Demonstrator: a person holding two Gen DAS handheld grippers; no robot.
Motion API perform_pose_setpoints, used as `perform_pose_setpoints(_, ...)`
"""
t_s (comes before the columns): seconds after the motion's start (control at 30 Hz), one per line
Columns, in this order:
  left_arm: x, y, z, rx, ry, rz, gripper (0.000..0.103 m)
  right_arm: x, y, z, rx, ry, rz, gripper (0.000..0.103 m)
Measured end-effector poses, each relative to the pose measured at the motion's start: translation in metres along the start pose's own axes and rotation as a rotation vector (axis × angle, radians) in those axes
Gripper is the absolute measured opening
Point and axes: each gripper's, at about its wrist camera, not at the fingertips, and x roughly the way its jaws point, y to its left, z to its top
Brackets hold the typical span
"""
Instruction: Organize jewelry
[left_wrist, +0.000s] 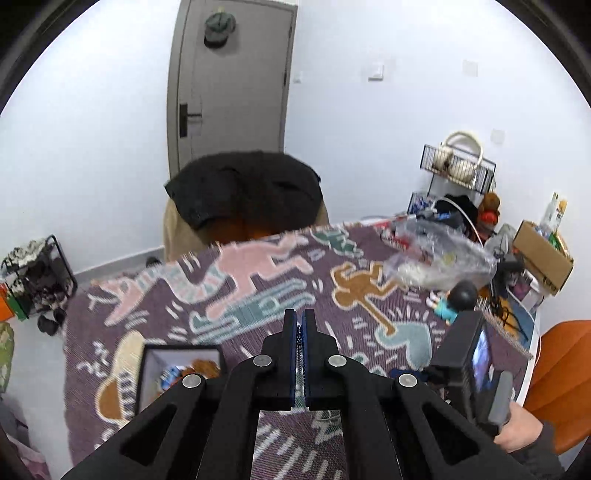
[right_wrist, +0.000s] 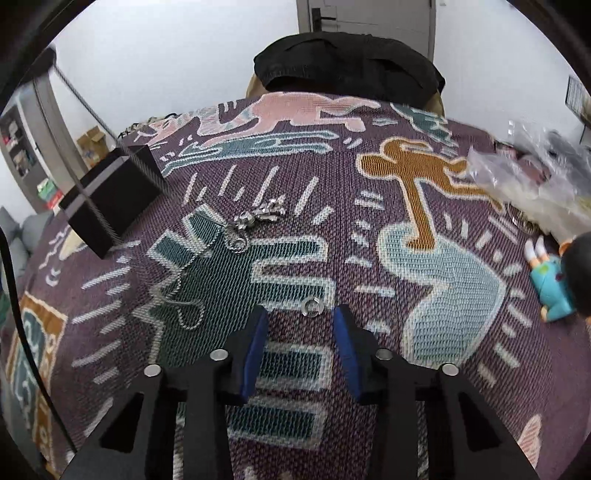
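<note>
The right tool fills the bottom of its view with its blue-padded fingers spread apart and nothing between them, hovering over a woven patterned cloth that covers the desk. Just beyond the fingertips, in the lower middle of the frame, lies a small silver ring, flat on the cloth. It looks light, hard and smooth, likely to skid or flip if pinched off-centre, so taking it across its outer rim seems best. Further out, left of centre, a thin silver chain trails loosely; it would be limp and apt to snag in the weave. Above it sits a tangled cluster of silver pieces. A black box stands at the upper left. A small doll lies at the right edge. In the other view, the left tool has its fingers pressed together; whether they pinch anything cannot be told. The box, open-topped with small items inside, shows at lower left.
</note>
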Motion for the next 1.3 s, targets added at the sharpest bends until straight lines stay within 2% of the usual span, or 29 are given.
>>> perform_pose_setpoints(0.13,-0.015,0.003,0.015,0.005,-0.033,0.01,0.002,0.002,-0.003,0.003,-0.007,0.001,-0.007,0.024)
perform_pose_setpoints(0.17,-0.018,0.004,0.019,0.008,-0.04,0.015,0.002,0.002,-0.003,0.003,-0.01,0.001,-0.006,0.015)
perform_pose_setpoints(0.4,-0.038,0.008,0.045,0.029,-0.086,0.048,0.002,-0.009,-0.005,0.006,0.003,-0.04,0.009,0.014)
perform_pose_setpoints(0.8,-0.086,-0.01,0.109,0.107,-0.196,0.102,0.002,-0.078,-0.001,0.025,0.026,-0.21,0.032,0.014)
perform_pose_setpoints(1.1,-0.109,-0.037,0.133,0.191,-0.234,0.142,0.002,-0.117,0.007,0.034,0.05,-0.31,0.094,0.014)
perform_pose_setpoints(1.3,-0.125,-0.027,0.147,0.192,-0.246,0.189,0.002,-0.137,0.02,0.036,0.027,-0.352,0.112,0.014)
